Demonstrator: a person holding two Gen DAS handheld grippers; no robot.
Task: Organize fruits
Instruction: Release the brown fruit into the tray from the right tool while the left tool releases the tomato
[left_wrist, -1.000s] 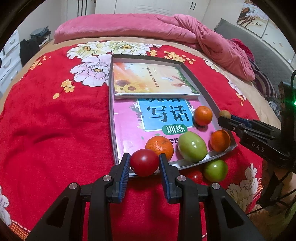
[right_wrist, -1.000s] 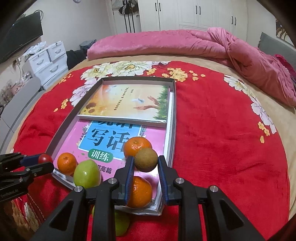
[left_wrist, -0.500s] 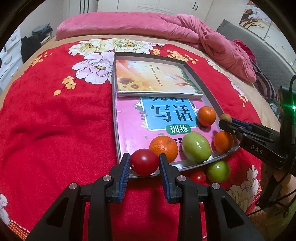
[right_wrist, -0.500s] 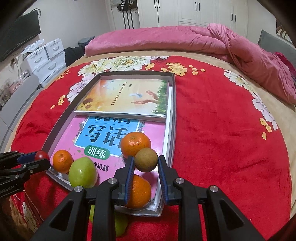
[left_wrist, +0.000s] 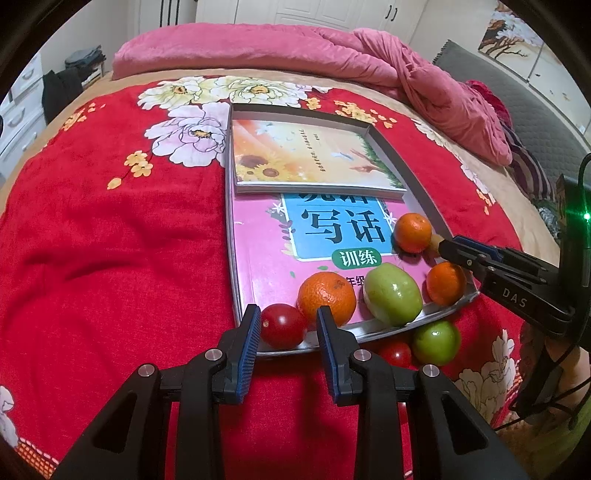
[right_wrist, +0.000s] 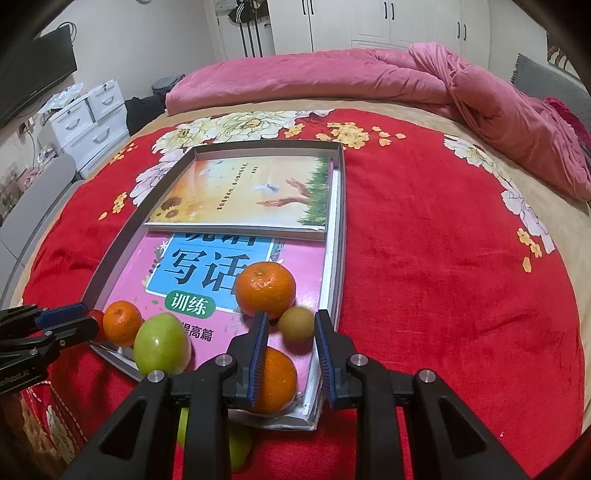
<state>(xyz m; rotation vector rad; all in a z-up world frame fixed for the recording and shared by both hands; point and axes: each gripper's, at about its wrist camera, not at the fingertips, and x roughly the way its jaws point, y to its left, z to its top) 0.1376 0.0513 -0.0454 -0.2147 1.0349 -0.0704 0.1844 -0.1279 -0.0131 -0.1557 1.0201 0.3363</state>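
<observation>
A red tomato (left_wrist: 282, 326) sits low at the near left corner of the grey tray (left_wrist: 424, 177), between the fingers of my left gripper (left_wrist: 286, 325), with a gap to the right pad. A small brown kiwi (right_wrist: 296, 325), blurred, is over the pink book (right_wrist: 306, 273) beside an orange (right_wrist: 265, 288). It lies between the fingers of my right gripper (right_wrist: 290, 332), clear of the left pad. Neither fruit is pressed by both pads. Two more oranges (left_wrist: 327, 297) (left_wrist: 445, 282) and a green fruit (left_wrist: 393, 293) crowd the tray's near end.
A sunflower book (left_wrist: 306, 158) fills the tray's far half. A green apple (left_wrist: 436, 341) and a small tomato (left_wrist: 395, 352) lie on the red floral bedspread (left_wrist: 110, 258) below the tray's near rim. A pink quilt (right_wrist: 332, 77) lies at the bed's far side.
Both fruits look smaller and lower between the unchanged fingers. The tomato has dropped toward the tray corner. The kiwi has slid down toward the orange. Neither hand has moved.
</observation>
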